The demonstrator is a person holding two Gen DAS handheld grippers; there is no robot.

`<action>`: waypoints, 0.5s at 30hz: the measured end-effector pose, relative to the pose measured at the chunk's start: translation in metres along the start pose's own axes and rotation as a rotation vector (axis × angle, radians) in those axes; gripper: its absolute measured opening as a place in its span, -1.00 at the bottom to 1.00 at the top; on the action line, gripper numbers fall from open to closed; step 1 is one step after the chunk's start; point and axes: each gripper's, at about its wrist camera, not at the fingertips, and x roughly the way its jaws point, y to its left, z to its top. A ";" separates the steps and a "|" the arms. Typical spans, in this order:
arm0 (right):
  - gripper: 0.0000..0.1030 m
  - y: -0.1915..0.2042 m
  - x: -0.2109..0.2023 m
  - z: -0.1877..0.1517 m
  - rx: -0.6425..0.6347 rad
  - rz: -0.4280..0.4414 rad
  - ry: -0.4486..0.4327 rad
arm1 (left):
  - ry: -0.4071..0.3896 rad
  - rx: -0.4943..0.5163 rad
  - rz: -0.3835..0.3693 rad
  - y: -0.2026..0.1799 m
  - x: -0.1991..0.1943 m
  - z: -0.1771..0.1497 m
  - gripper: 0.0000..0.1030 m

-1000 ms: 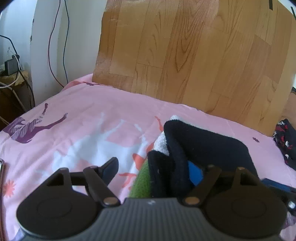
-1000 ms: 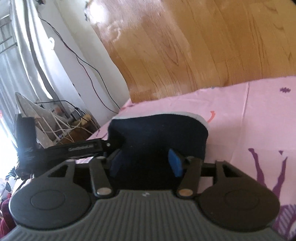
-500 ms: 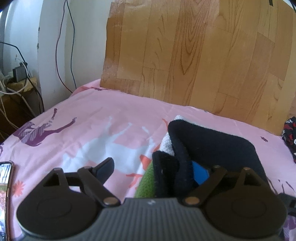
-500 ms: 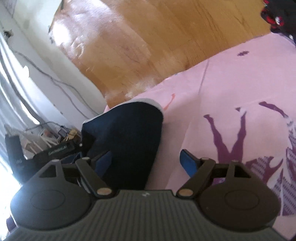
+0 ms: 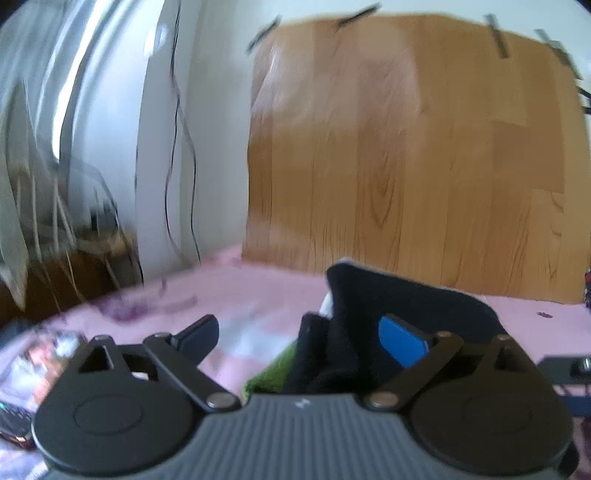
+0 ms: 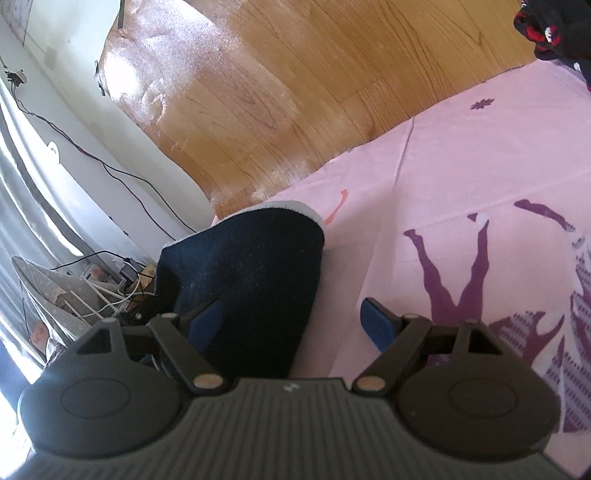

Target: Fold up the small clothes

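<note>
A folded dark navy garment [image 5: 402, 306] with a white edge and a green patch [image 5: 273, 373] lies on the pink bedsheet [image 5: 229, 291]. My left gripper [image 5: 299, 334] is open, its fingers either side of the garment's near end, not closed on it. In the right wrist view the same navy garment [image 6: 251, 273] lies between the fingers of my right gripper [image 6: 295, 319], which is open. The left finger rests against the cloth, the right finger [image 6: 376, 325] stands over bare sheet.
A wooden board [image 5: 406, 155] leans against the wall behind the bed. Cables and a drying rack [image 6: 74, 291] stand at the left. A dark red-patterned garment [image 6: 554, 29] lies at the far right. A phone [image 5: 22, 410] lies at the left on the sheet.
My right gripper has opened and let go of the navy garment, which now rests on the sheet. The left wrist view has tilted upward and is blurred by motion.
</note>
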 end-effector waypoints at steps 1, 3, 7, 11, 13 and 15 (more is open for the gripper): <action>0.65 0.000 0.000 0.000 0.001 0.002 -0.001 | -0.033 0.026 0.008 -0.005 -0.005 0.001 0.95; 0.65 -0.001 0.000 0.000 0.003 0.006 -0.002 | -0.102 0.052 0.028 -0.011 -0.015 0.001 0.99; 0.65 -0.001 -0.001 0.000 0.006 0.011 -0.004 | -0.152 0.059 0.054 -0.014 -0.023 0.001 1.00; 0.65 -0.003 -0.002 0.000 0.015 0.020 -0.008 | -0.152 0.024 0.071 -0.009 -0.023 0.003 1.00; 0.65 -0.004 -0.002 0.000 0.019 0.025 -0.010 | -0.157 0.006 0.072 -0.005 -0.023 0.003 1.00; 0.65 -0.004 -0.003 0.000 0.023 0.029 -0.012 | -0.166 -0.001 0.072 -0.004 -0.025 0.002 1.00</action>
